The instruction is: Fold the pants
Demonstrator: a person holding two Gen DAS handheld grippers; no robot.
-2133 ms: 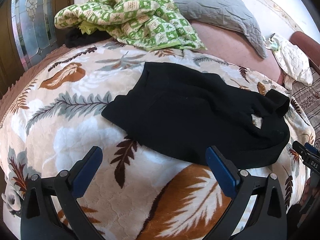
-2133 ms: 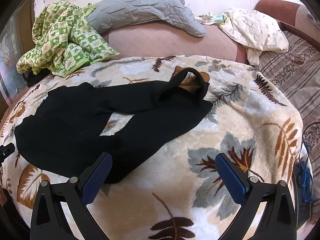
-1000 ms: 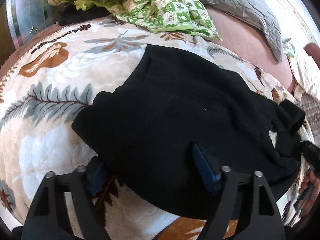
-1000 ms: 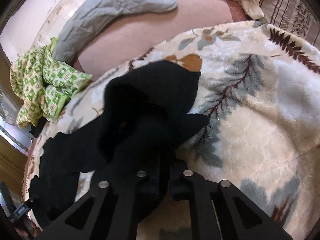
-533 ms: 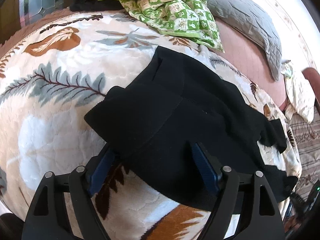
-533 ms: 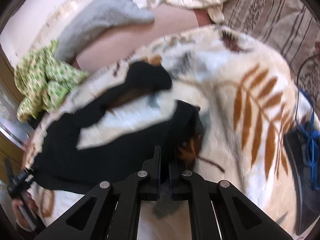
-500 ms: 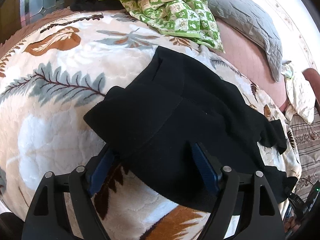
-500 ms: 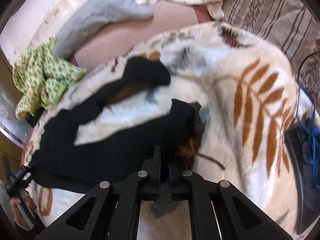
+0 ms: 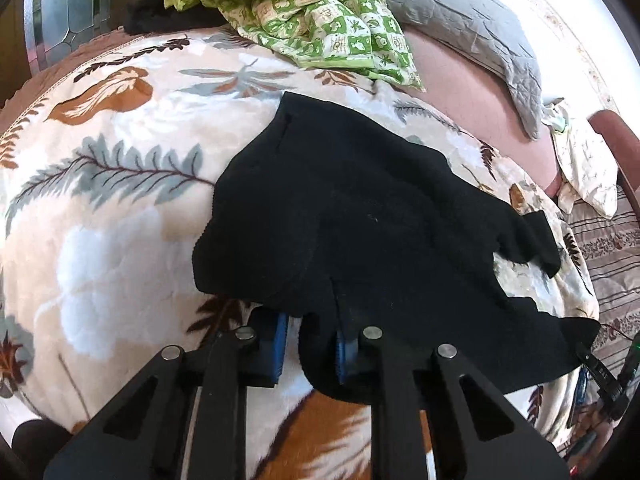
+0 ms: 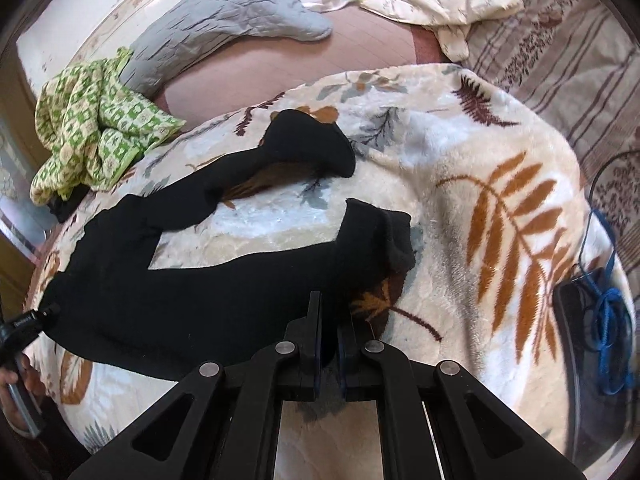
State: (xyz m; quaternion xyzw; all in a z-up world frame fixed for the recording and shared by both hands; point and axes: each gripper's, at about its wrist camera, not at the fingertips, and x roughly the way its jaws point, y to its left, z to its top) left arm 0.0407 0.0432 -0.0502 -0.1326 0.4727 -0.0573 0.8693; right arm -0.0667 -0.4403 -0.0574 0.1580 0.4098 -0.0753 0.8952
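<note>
One pair of black pants on one blanket. Left gripper closing on the waist; right gripper clamped on a leg.

The pants lie on the blanket, legs spread apart. Behind them sit a checked cloth on the left and a pillow beside it.

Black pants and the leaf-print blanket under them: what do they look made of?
Black pants: soft matte knit, perhaps fleece; no sheen, limp folds. Leaf-print blanket: plush synthetic fleece, judging by its fuzzy pile and slight sheen.
</note>
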